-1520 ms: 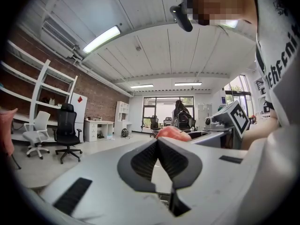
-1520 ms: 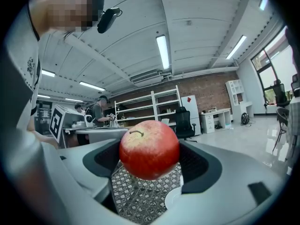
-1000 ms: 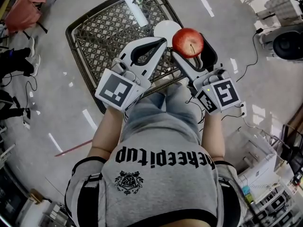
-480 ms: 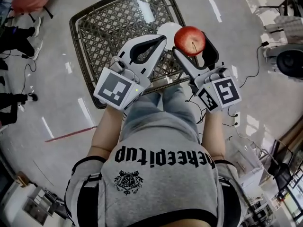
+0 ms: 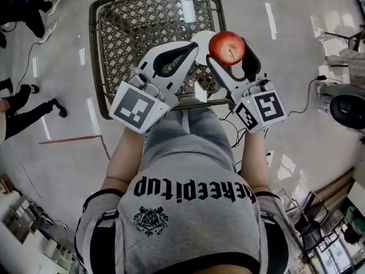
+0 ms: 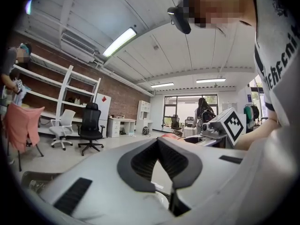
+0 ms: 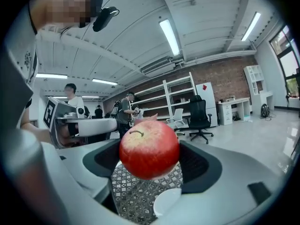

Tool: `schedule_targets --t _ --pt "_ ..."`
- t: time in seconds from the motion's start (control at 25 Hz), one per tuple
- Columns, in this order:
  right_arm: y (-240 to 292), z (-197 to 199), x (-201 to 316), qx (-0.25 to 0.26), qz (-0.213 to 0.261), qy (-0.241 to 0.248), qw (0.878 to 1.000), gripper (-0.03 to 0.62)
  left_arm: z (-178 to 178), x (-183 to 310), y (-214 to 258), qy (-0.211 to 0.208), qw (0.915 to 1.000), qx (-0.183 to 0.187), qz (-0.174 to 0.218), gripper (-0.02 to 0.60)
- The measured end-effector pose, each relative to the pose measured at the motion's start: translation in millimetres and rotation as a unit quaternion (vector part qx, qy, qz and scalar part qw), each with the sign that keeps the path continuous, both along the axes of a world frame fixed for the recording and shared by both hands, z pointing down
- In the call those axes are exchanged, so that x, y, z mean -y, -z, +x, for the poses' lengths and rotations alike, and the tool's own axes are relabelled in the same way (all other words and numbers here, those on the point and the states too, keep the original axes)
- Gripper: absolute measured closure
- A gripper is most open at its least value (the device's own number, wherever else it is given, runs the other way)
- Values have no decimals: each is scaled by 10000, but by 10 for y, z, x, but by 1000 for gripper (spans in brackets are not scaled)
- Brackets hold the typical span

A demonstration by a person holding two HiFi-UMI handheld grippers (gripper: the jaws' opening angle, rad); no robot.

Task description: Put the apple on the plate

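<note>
Apple [image 5: 227, 47] clamped across its widest part between the jaws of right gripper [image 5: 230, 59], held in the air above the plate's near edge. Judged firm, smooth-skinned, moderately light, and bruisable, so a side grip at the equator suits.

Plate [image 5: 197, 39]: white, on lattice-topped counter [image 5: 137, 33], nothing on the part that shows.

Left gripper [image 5: 193, 49]: jaws closed tip to tip, empty.
</note>
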State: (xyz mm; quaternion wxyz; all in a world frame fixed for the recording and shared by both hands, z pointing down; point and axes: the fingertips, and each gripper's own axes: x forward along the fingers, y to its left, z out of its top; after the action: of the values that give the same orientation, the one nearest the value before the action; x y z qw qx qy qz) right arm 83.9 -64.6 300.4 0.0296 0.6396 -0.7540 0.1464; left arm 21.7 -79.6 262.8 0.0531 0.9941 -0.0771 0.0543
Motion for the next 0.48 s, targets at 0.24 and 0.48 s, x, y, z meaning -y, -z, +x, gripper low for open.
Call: schedule_targets --t 0.24,0.48 --pt "-241 118 195 38 -165 527 9985 197 81 107 -102 523 9986 77 -59 569" --pt "-528 237 310 94 -273 839 9961 197 119 108 -249 890 9954 306 -173 569"
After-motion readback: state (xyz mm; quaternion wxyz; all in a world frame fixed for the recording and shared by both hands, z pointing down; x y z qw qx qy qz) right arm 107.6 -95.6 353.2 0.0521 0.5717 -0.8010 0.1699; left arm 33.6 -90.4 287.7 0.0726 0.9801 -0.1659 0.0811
